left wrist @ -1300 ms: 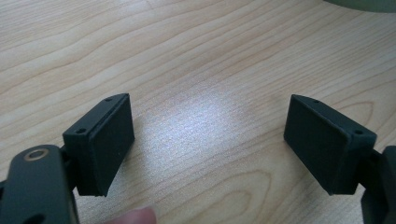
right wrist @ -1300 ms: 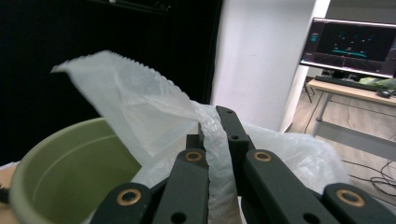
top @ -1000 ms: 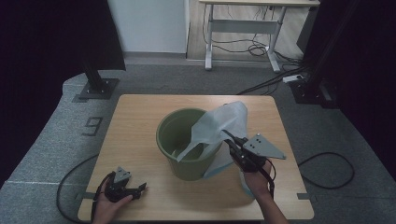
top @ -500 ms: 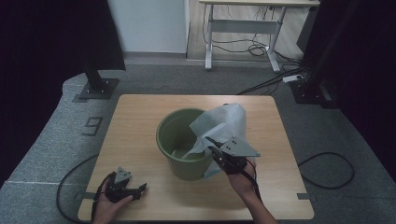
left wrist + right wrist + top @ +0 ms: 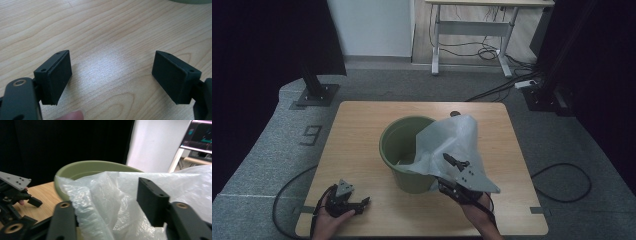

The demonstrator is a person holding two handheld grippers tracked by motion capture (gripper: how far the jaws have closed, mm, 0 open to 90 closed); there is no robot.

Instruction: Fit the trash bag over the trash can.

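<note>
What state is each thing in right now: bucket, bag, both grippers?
Green bucket: upright on the table, open-topped, bag draped over its right rim.
Plastic bag: crumpled, partly inside the bucket, mostly hanging outside.
Left gripper: open, nothing between the jaws, low over the bare table.
Right gripper: jaws apart with bag plastic between them; grip cannot be judged.

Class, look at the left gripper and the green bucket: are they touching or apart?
Apart. In the high view the left gripper rests near the table's front left corner, and bare table separates it from the bucket.
</note>
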